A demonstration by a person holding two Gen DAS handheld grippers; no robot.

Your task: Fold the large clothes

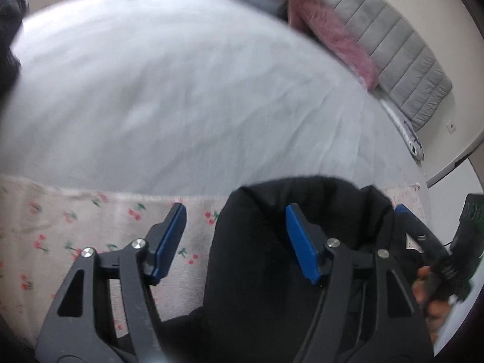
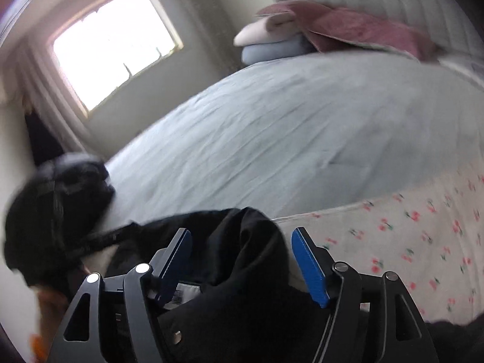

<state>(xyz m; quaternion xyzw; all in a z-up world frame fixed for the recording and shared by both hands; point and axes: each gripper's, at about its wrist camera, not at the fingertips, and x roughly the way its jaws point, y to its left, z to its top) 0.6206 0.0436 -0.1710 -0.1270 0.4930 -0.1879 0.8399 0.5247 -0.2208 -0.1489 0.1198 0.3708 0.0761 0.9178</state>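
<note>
A large black garment point(image 1: 257, 257) lies bunched at the near edge of the bed, on a white cherry-print cloth point(image 1: 60, 236). My left gripper point(image 1: 239, 239) is open, its blue pads wide apart, with a fold of the black garment rising between them. In the right wrist view the same black garment point(image 2: 242, 272) bulges up between the open blue pads of my right gripper point(image 2: 242, 260); a white label point(image 2: 184, 296) shows inside it. The right gripper also shows at the right edge of the left wrist view point(image 1: 423, 236).
A pale blue bed sheet point(image 1: 181, 90) spreads ahead. Folded pink and blue items point(image 2: 272, 39) and a dusty pink blanket point(image 1: 332, 36) lie by the grey padded headboard point(image 1: 402, 54). A bright window point(image 2: 115, 42) is at the left. A dark bundle point(image 2: 54, 205) sits by the bed's left side.
</note>
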